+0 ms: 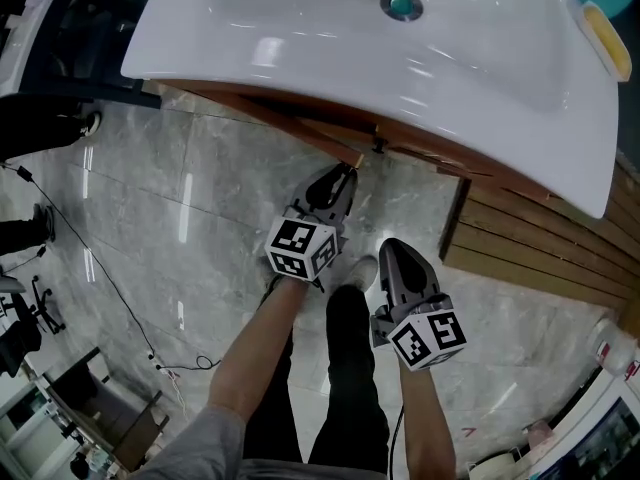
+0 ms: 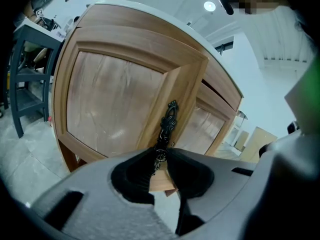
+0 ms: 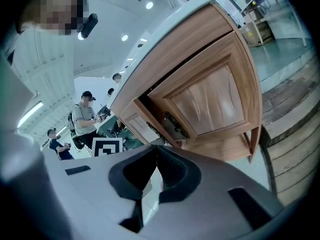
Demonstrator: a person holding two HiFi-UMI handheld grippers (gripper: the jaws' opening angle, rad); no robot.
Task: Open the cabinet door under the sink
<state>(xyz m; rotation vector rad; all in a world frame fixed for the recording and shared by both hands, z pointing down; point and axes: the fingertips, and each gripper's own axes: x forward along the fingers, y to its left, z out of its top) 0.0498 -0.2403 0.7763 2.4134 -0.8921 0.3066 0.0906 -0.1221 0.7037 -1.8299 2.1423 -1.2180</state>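
Two grippers are seen under the white ceramic sink basin (image 1: pixel 300 38), which spans the top of the head view. The left gripper (image 2: pixel 161 156) is clamped on the lower end of the dark ornate metal handle (image 2: pixel 169 121), and that handle is fixed to the edge of the brown wooden cabinet door (image 2: pixel 115 104). The door fills the left and centre of the left gripper view and is seen standing ajar, swung out from the neighbouring wooden door (image 2: pixel 202 126). The right gripper (image 3: pixel 156 154) is held to the lower right of the left one in the head view, above the grey marble floor (image 1: pixel 170 218). Its jaws are closed tip to tip, with nothing caught between them.
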